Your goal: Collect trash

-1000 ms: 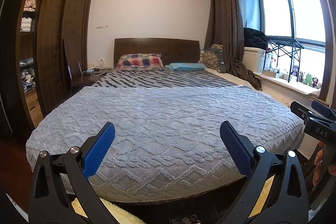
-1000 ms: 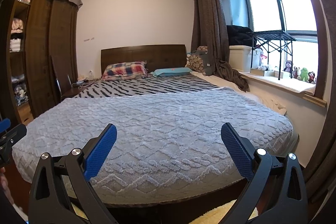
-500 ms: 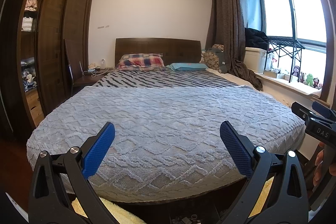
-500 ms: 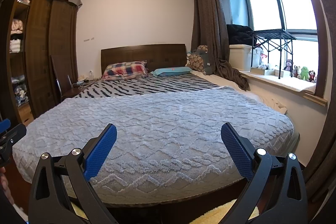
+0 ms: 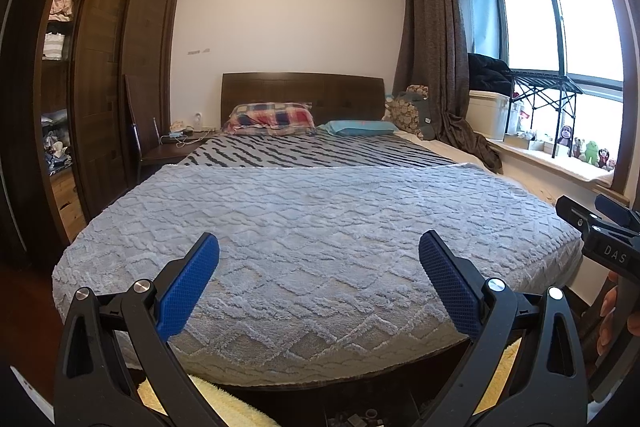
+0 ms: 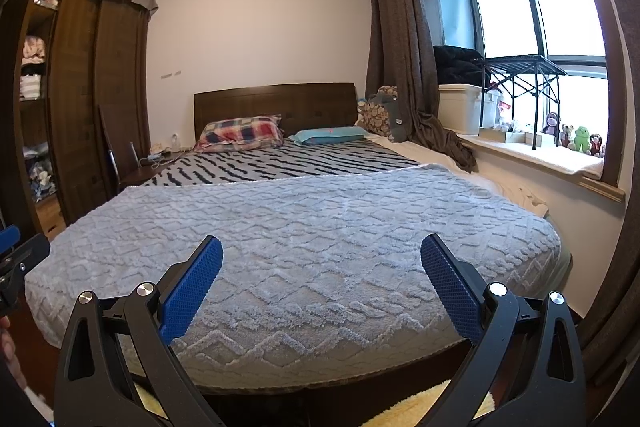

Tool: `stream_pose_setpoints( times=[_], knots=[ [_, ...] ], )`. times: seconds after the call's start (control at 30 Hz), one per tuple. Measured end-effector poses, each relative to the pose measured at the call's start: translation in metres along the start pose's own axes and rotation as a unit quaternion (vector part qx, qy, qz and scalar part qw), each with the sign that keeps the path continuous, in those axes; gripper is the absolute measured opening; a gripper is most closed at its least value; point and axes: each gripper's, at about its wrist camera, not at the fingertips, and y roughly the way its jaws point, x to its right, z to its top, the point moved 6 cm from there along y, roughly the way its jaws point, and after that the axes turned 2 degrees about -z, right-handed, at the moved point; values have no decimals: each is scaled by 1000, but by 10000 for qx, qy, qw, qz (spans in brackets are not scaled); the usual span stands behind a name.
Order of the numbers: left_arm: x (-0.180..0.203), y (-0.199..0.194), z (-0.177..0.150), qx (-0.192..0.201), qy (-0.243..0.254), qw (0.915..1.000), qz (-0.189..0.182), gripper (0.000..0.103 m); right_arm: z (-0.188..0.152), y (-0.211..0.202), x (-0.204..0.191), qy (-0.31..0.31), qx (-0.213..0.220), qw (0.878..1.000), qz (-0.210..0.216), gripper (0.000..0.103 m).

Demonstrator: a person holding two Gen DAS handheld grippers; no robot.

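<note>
Bedroom with a grey textured-blanket bed [image 5: 320, 227] running lengthwise away from the cameras; left gripper [image 5: 319, 259] and right gripper [image 6: 321, 261] are held spread wide, grasping nothing.

Trash-wise, there's a few small greyish bits [image 5: 354, 420] lying on the dark floor [image 5: 392, 407], right below the foot edge of the bed [image 5: 320, 227] and just beside the fluffy yellow rug [image 5: 224, 407]. They're half cut off at the bottom of the left wrist view, too tiny to say what they are.
</note>
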Motion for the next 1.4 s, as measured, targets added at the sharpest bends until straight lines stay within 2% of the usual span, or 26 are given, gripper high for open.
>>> stream_pose_setpoints(
  times=[0.43, 0.7, 0.87, 1.0, 1.4],
  knots=[
    [-1, 1, 2, -14, 19, 10000, 46, 95, -1, 1, -3, 17, -28, 10000, 15, 100],
    [-5, 8, -2, -177, -50, 9997, 163, 95, -2, 5, -4, -2, -70, 10000, -14, 100],
    [-7, 8, -3, -183, -175, 9997, 54, 95, -3, 4, -5, -5, -74, 10000, -14, 100],
    [-9, 7, -3, -148, -130, 9997, 168, 95, -4, 4, -4, -2, -83, 10000, -9, 100],
    [-8, 11, -5, -220, -103, 9995, 212, 95, -7, 13, -7, -28, -150, 9999, 25, 100]
  ],
)
